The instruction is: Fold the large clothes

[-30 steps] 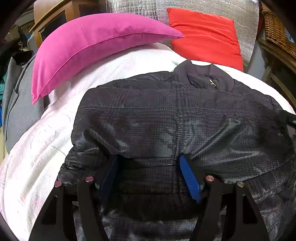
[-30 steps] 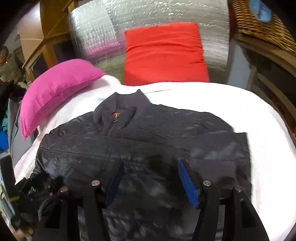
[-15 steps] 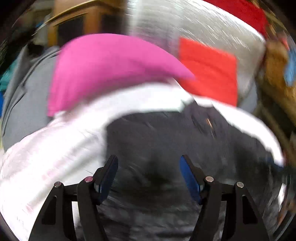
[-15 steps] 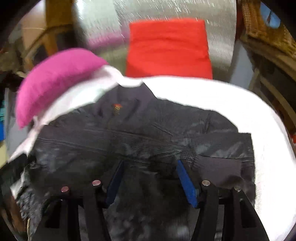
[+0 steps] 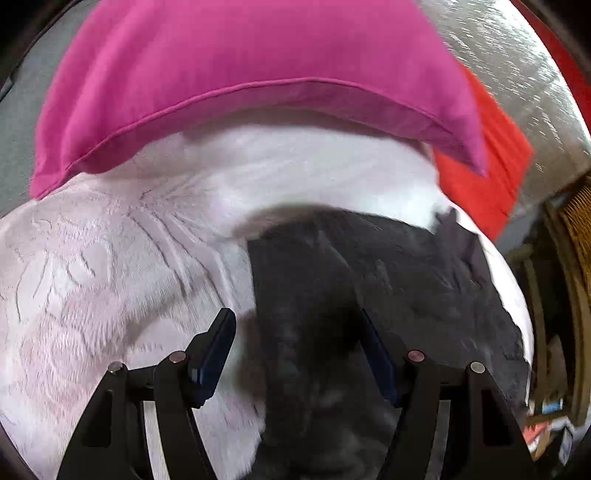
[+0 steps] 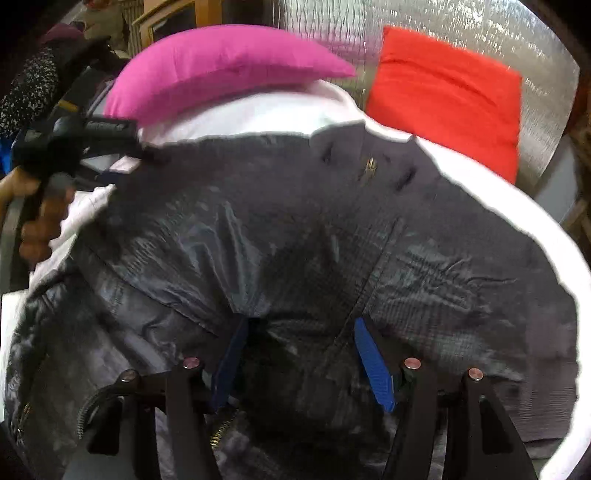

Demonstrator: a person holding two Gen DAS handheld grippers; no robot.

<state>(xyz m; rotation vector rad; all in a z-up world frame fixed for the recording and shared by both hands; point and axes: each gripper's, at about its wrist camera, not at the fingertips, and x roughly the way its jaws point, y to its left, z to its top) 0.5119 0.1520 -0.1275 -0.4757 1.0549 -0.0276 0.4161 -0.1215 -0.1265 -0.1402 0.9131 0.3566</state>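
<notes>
A dark quilted jacket point(image 6: 295, 206) lies spread on a white bedcover point(image 6: 258, 114), collar and zip point(image 6: 369, 166) at the far end. My right gripper point(image 6: 301, 325) hangs low over its middle, blue pads apart, with rumpled fabric between them and no clear pinch. My left gripper point(image 5: 295, 317) is at the jacket's point(image 5: 406, 288) left edge. Its jaws are closing, the edge lies between them, and the left pad is over the bare bedcover point(image 5: 110, 277). A hand point(image 6: 40, 229) holding that tool shows at the left of the right wrist view.
A pink pillow point(image 5: 240, 74) lies close ahead of the left gripper, also in the right view as pink pillow point(image 6: 221, 70). A red cushion point(image 6: 443, 96) leans on silver foil sheeting point(image 6: 332, 22) at the bed's head. Wicker furniture point(image 5: 576, 221) stands to the right.
The left gripper has swung from the jacket's middle to its left edge, nearer the pink pillow, and rolled. The right gripper has dropped closer to the jacket and rolled.
</notes>
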